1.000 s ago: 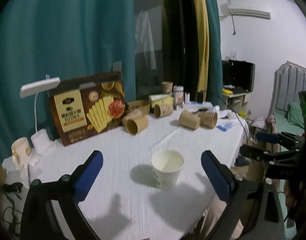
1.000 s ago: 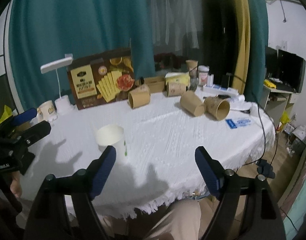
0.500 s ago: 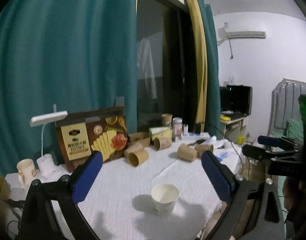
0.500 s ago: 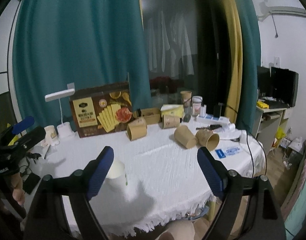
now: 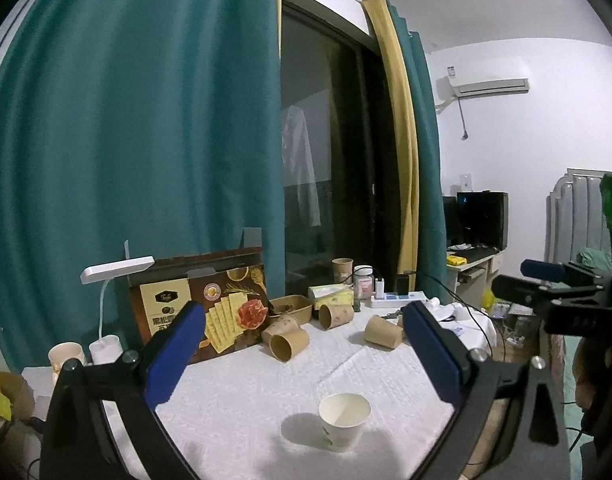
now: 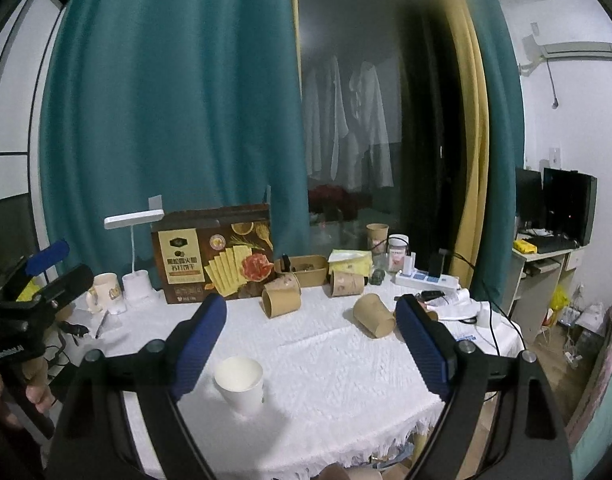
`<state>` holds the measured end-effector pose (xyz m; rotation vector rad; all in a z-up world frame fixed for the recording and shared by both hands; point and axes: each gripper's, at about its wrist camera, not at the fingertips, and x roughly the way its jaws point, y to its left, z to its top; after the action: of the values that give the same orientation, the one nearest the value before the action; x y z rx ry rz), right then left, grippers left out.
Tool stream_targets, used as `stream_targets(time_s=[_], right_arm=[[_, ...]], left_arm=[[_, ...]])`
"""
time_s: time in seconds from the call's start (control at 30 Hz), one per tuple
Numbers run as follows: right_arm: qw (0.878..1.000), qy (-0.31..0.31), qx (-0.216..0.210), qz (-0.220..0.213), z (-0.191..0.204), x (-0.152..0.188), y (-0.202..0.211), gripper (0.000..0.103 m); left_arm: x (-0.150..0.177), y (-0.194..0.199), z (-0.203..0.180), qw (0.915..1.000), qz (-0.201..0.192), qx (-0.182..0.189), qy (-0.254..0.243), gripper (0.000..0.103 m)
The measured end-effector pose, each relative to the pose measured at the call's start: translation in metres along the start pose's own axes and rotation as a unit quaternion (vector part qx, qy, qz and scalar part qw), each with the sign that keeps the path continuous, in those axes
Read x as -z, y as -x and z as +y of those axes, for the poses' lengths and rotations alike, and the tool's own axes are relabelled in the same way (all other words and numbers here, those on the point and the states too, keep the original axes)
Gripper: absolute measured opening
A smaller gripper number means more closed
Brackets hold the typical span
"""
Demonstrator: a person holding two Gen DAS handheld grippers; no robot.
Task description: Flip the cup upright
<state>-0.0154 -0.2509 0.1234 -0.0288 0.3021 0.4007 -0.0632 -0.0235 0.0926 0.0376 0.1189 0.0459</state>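
1. The box (image 6: 215,254) shows crackers and Chinese print too small to read.
2. The white cup (image 6: 239,382) stands upright on the white cloth (image 6: 326,352), near its front edge, teal curtains (image 6: 165,100) behind.
3. The left gripper (image 5: 301,348) and right gripper (image 6: 312,340) gape empty; the right's jaws just widened.
4. Only the left view shows a headboard (image 5: 574,208).

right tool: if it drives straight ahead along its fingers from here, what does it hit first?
Probably nothing near. The right tool is open and empty, aimed only slightly downward over the white cup, which sits low and left of its line. Further on lie the tipped brown cups or the tablecloth near them; depth is unclear.
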Motion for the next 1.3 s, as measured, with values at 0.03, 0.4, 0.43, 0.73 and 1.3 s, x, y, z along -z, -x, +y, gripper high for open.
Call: stream_targets(time_s=[0.03,0.4,0.43,0.73,1.3], right_arm=[[1.000,0.001,-0.001,-0.001,0.002,-0.001,0.000,0.085],[1.000,-0.001,-0.012,0.003,0.017,-0.003,-0.016,0.091],[1.000,-0.001,-0.013,0.004,0.018,-0.003,-0.018,0.091],[1.000,0.001,-0.016,0.016,0.024,0.002,-0.033,0.091],[1.000,-0.001,-0.017,0.019,0.023,0.003,-0.040,0.091]], left_arm=[[0.000,0.000,0.002,1.0000,-0.001,-0.003,0.002,0.099],[0.009,-0.007,0.030,0.9992,0.005,-0.022,0.033,0.099],[0.010,-0.008,0.032,0.9991,0.007,-0.023,0.035,0.099],[0.018,-0.018,0.041,0.9987,0.022,-0.021,0.040,0.099],[0.020,-0.023,0.039,0.9987,0.027,-0.018,0.040,0.099]])
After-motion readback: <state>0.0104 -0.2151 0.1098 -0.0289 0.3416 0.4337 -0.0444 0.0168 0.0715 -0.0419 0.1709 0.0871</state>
